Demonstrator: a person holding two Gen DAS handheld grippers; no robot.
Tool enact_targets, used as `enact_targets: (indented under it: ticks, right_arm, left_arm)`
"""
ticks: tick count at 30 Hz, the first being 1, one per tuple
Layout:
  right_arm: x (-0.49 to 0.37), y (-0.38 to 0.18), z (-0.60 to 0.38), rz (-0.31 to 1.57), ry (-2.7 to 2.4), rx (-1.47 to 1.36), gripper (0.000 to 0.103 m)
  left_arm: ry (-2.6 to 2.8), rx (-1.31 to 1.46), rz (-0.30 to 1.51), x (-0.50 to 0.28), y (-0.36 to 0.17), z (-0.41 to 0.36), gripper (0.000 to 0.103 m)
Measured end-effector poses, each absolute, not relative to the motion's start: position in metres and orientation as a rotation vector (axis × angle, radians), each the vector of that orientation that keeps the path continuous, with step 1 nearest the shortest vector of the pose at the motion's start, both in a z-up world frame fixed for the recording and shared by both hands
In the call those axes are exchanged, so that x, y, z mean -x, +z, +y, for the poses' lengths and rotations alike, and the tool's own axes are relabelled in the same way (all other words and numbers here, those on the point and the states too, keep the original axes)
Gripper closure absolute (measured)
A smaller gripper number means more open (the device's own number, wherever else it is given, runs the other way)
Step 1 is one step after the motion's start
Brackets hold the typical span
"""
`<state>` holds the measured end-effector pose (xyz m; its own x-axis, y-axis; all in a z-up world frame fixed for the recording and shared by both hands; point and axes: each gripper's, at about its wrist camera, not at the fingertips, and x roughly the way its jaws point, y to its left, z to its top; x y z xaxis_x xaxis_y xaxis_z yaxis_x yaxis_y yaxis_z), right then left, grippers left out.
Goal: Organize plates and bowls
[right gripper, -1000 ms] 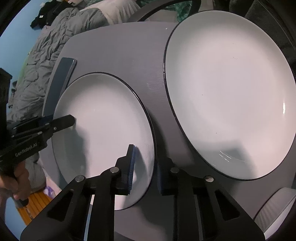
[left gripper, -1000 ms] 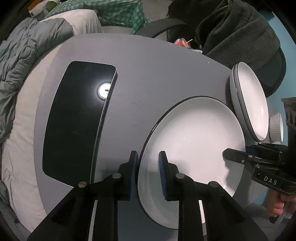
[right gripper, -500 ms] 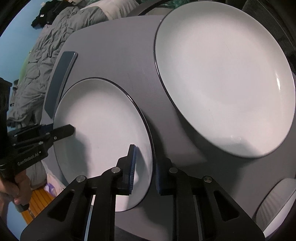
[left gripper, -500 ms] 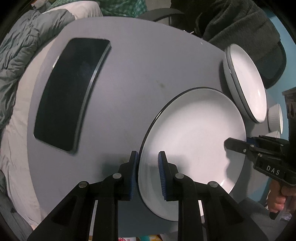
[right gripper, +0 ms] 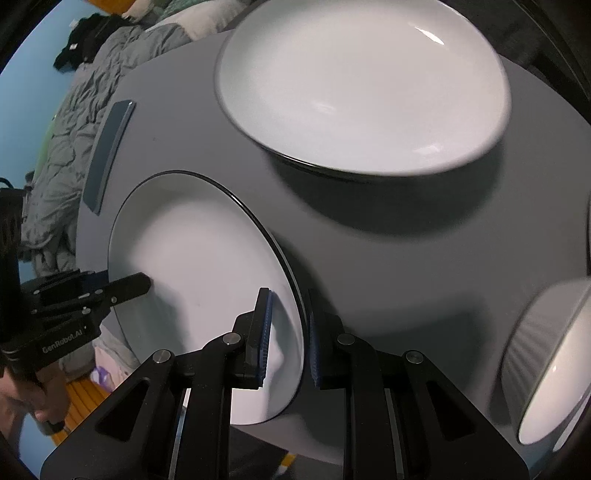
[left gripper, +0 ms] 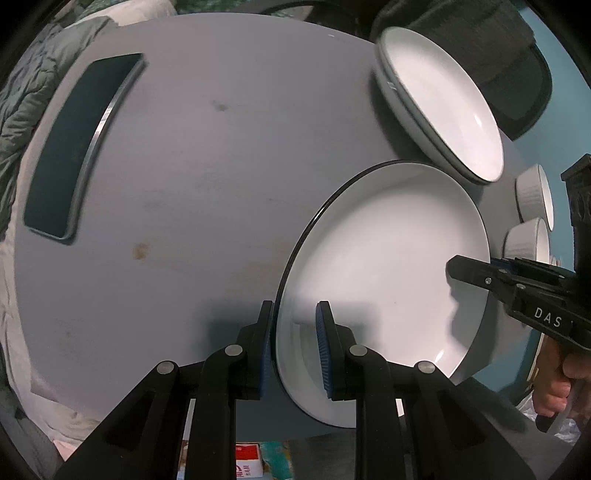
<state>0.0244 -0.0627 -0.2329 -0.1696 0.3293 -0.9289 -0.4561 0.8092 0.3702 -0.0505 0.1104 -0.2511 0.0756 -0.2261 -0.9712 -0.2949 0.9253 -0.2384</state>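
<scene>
Both grippers hold one white black-rimmed plate (left gripper: pixel 388 266) by opposite edges, lifted and tilted above the grey round table (left gripper: pixel 221 166). My left gripper (left gripper: pixel 293 347) is shut on its near rim. My right gripper (right gripper: pixel 288 328) is shut on the plate (right gripper: pixel 199 273) at the other rim, and it also shows in the left wrist view (left gripper: pixel 476 273). A stack of two white plates (left gripper: pixel 439 99) lies at the table's far right, large in the right wrist view (right gripper: pixel 362 85). Two ribbed white bowls (left gripper: pixel 535 214) stand beyond the held plate.
A black phone (left gripper: pixel 77 147) lies flat at the table's left side. A ribbed white bowl (right gripper: pixel 550 362) stands at the right edge in the right wrist view. Grey bedding (right gripper: pixel 62 147) lies past the table. A dark-draped chair (left gripper: pixel 480 29) stands behind.
Both grippers have raised the plate off the table and carried it toward the stacked plates; the table and phone look farther off than before.
</scene>
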Motion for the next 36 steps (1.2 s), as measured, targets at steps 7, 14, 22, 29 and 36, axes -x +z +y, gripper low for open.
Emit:
enact_targets:
  ticks: [7,14,22,29,36]
  right_arm:
    - [-0.029,-0.233,-0.098,1.594,0.625,0.044,0.085]
    - [-0.032,-0.234,-0.12,1.591,0.57,0.021,0.084]
    - [-0.028,-0.235,-0.119,1.565,0.567,0.051,0.084]
    - [-0.023,-0.237,-0.127,1.57,0.529,0.011,0.08]
    - [-0.009,-0.237,-0.146,1.559,0.509,-0.057,0.08]
  left_arm:
    - [0.001,0.399,1.524,0.038,-0.253,0.075,0.082]
    - [-0.033,0.368,1.55,0.03,-0.256,0.053,0.082]
    - [-0.049,0.343,1.546,0.023,-0.259,0.042,0.082]
    - [-0.05,0.319,1.547,0.02,-0.255,0.038,0.082]
    - [-0.062,0.311,1.542,0.026,-0.253,0.037,0.082]
